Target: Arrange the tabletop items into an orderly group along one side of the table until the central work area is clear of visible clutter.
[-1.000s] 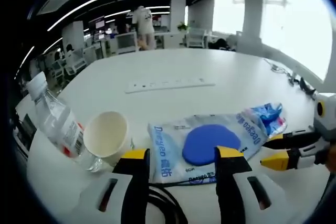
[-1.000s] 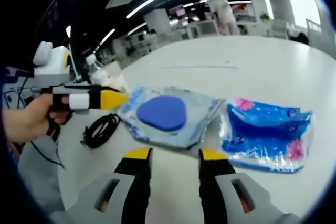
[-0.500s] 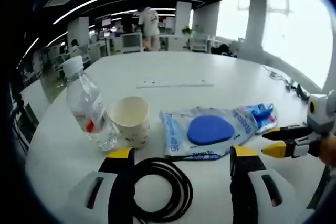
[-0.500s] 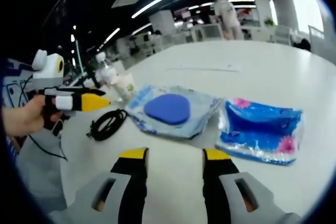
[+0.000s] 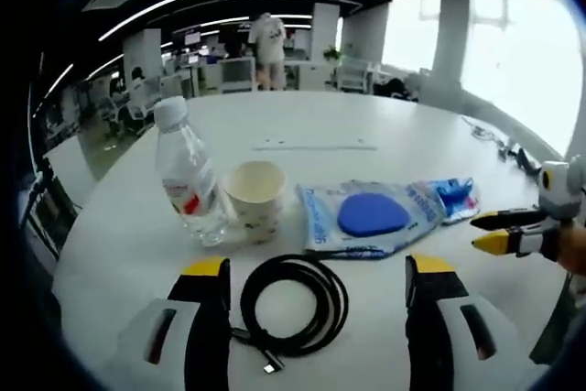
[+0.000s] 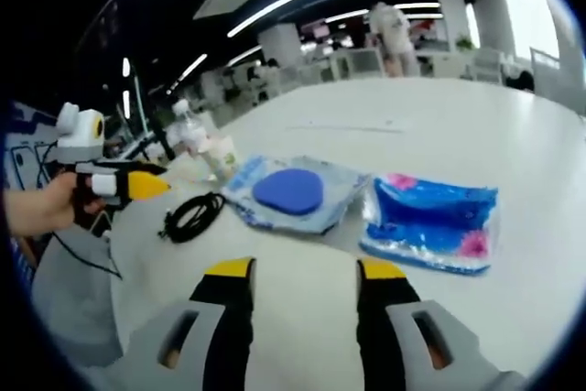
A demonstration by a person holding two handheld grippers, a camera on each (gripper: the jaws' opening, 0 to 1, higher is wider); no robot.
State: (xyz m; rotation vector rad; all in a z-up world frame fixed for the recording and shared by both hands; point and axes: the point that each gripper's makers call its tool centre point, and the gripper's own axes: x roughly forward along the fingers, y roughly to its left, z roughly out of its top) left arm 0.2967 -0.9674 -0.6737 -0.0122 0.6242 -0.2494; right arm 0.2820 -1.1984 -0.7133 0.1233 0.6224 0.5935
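- On the white table, in the left gripper view, the clutter sits in a loose row across the middle: a clear water bottle with a white cap at about 9 o'clock of centre, a paper cup just beside it and upright, then a clear pouch with a blue pad inside it toward 3 o'clock.
- A blue patterned packet pokes out at the pouch's 3 o'clock end, touching or overlapping it.
- A coiled black cable lies at 6 o'clock of the cup, between the left gripper's own two yellow-tipped jaws; the jaws stand wide apart and released, holding nothing.
- The right gripper comes in at 3 o'clock of that view, its yellow tips slightly parted, near the blue packet but apart from it.
- In the right gripper view the pouch with the blue pad lies at centre, the blue packet just beside it at 3 o'clock, the cable at 9 o'clock.
- The bottle and cup stand farther off toward 10 o'clock.
- The right gripper's jaws rise from 6 o'clock, spread and empty over bare table.
- The left gripper shows at 9 o'clock, held in a hand.
- A white power strip lies farther back at 12 o'clock; beyond it are office desks and a standing person.
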